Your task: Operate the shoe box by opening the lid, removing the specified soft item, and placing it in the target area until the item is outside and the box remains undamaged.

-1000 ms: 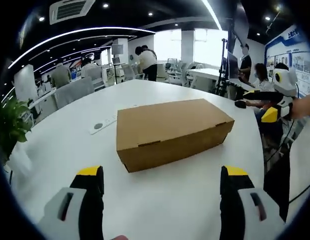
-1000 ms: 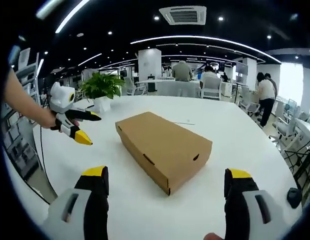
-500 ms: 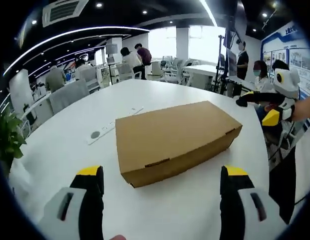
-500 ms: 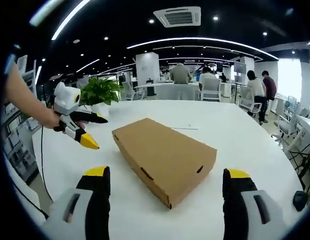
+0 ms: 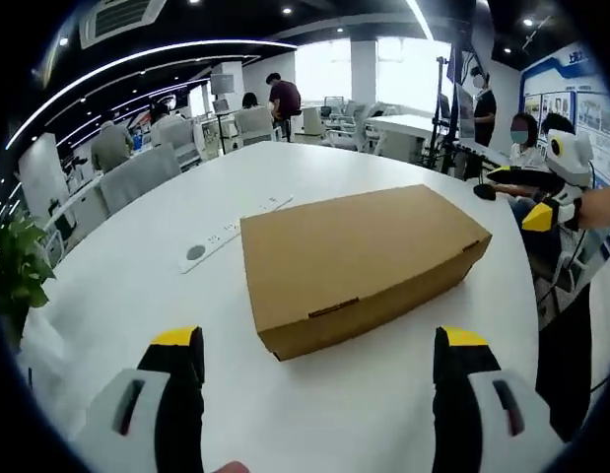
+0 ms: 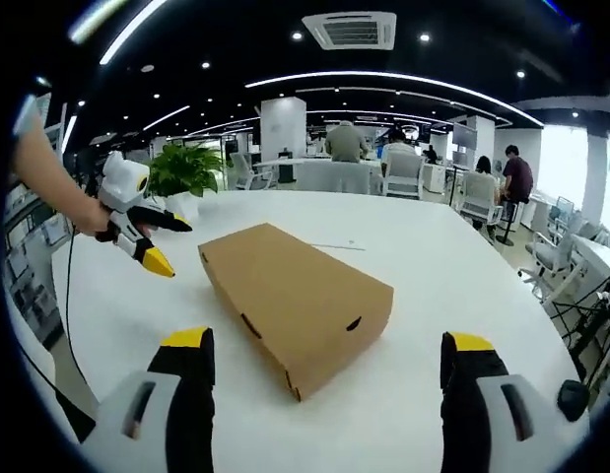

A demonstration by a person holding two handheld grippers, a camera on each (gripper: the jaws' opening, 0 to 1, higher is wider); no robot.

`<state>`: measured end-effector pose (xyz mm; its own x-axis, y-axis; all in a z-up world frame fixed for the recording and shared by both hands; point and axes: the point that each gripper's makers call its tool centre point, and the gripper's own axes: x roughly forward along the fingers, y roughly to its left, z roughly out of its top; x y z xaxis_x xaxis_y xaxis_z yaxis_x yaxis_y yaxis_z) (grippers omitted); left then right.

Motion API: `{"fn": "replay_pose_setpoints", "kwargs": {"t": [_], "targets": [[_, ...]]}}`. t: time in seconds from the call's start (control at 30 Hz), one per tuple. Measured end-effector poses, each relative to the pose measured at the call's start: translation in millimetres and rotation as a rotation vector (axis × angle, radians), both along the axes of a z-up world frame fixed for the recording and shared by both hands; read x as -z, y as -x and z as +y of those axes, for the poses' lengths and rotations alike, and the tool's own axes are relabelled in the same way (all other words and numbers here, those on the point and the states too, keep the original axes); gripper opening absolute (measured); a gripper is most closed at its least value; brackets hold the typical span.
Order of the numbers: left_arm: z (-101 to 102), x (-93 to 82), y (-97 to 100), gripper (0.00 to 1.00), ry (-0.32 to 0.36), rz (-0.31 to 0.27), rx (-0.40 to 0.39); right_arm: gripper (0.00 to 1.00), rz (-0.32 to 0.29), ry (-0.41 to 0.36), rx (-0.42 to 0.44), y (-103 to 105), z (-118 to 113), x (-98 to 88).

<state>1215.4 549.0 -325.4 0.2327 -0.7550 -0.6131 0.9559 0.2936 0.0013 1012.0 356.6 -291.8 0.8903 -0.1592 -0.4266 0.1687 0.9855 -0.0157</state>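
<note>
A closed brown cardboard shoe box (image 5: pixel 359 261) lies flat on the white table (image 5: pixel 137 286), its lid down and tab slots along the sides. My left gripper (image 5: pixel 319 370) is open, its yellow-tipped jaws wide apart just short of the box's near side. In the right gripper view the same box (image 6: pixel 290 296) sits ahead of my open right gripper (image 6: pixel 329 370), with nothing between the jaws. The left gripper (image 6: pixel 137 232) comes in from the left of that view, held by a person's hand. The right gripper (image 5: pixel 546 192) appears at the right edge of the left gripper view.
A flat white power strip (image 5: pixel 231 235) lies on the table beyond the box. A potted plant (image 6: pixel 186 172) stands at the table's far edge. A black mouse (image 6: pixel 573 399) rests at the right. Chairs, desks and several people fill the office behind.
Both cameras have drifted closer to the box, which now looks larger in the left gripper view. The box itself has not moved and stays closed. Both grippers remain open.
</note>
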Motion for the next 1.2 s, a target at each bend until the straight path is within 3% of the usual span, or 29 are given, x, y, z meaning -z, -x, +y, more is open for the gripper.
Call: {"fn": "replay_pose_setpoints", "kwargs": {"t": [0.07,0.1,0.17,0.23,0.3,0.33,0.5,0.6,0.63,0.67,0.73,0.87,0.97,1.0,1.2], "targets": [[-8,-8.1,-2.2,1.0,0.03,0.009,-0.035,0.9,-0.012,-0.026,0.029,-5,-1,-2.8],[-9,-10.0,-3.3,1.0,0.035,0.003,-0.041,0.9,-0.024,-0.044,0.072,-9,-4,-5.0],[-18,-16.1,-5.0,1.0,0.071,-0.017,-0.023,0.91,-0.042,-0.063,0.068,-17,0,-11.2],[-23,-16.5,-6.1,1.0,0.033,-0.059,0.016,0.91,-0.031,-0.031,0.047,-22,3,-11.5],[-28,-16.0,-2.8,0.99,0.024,-0.05,0.018,0.91,0.026,0.058,-0.014,-23,6,-6.0],[-21,-10.8,-6.7,0.99,-0.005,-0.052,0.025,0.91,0.046,0.083,-0.031,-24,7,-2.5],[-17,4.2,-5.5,0.99,-0.064,-0.071,0.069,0.92,0.088,0.021,-0.028,-24,12,13.7],[-18,4.3,-8.1,0.99,-0.054,-0.036,0.038,0.91,0.113,0.036,-0.036,-25,14,24.3],[-20,3.5,-7.5,0.99,-0.032,-0.001,0.013,0.89,0.098,0.039,-0.036,-26,15,23.7],[-22,2.0,-11.2,0.99,-0.002,0.033,-0.02,0.89,0.047,0.027,-0.027,-30,16,19.0],[-24,0.2,-12.0,0.99,0.004,0.018,-0.021,0.9,0.014,0.007,-0.024,-33,20,17.7],[-29,7.6,-10.5,0.99,-0.023,0.013,0.003,0.89,0.082,0.02,-0.051,-34,26,30.8],[-35,8.9,1.5,0.99,0.03,0.131,-0.043,0.86,0.086,0.006,-0.029,-37,18,34.8],[-37,9.0,-1.6,0.99,0.056,0.136,-0.064,0.86,0.078,-0.007,-0.016,-37,16,34.7],[-27,24.9,-19.1,0.99,-0.05,0.016,-0.042,0.87,0.075,-0.039,0.037,-33,2,34.6]]}}
